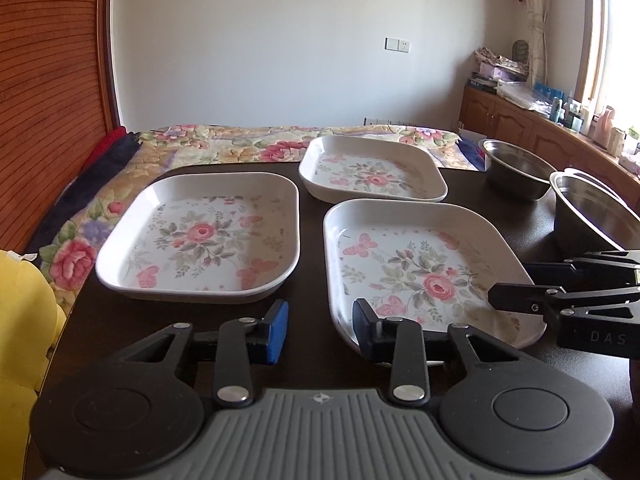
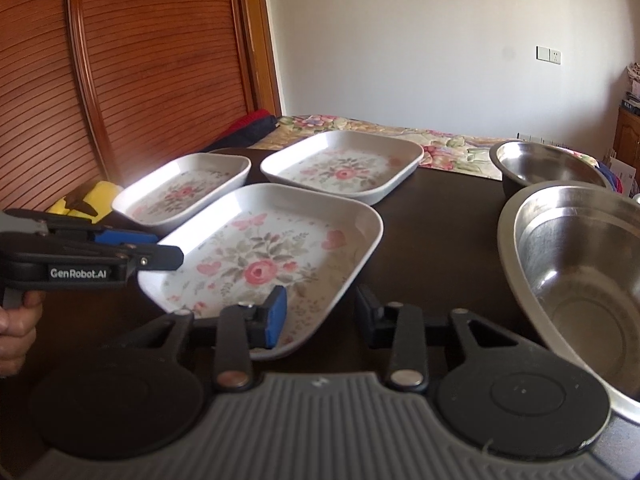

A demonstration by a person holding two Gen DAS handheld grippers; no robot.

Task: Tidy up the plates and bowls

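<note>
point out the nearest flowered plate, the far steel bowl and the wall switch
nearest flowered plate [image 1: 434, 286], left wrist view, on the rose printed on its floor
far steel bowl [image 2: 548, 168], right wrist view, on its inner wall
wall switch [image 1: 397, 45], left wrist view, on its faceplate

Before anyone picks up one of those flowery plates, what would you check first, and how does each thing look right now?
1. Left gripper open: ok, jaws apart, nothing held.
2. Right gripper open: ok, nothing held.
3. Nearest floral plate empty: ok.
4. Other two plates, left plate and far plate, empty and lying flat: ok.
5. Steel bowls clear of plates: ok, near bowl and far bowl stand apart on the table.
6. Whether the near bowl is two nested: cannot tell.
</note>
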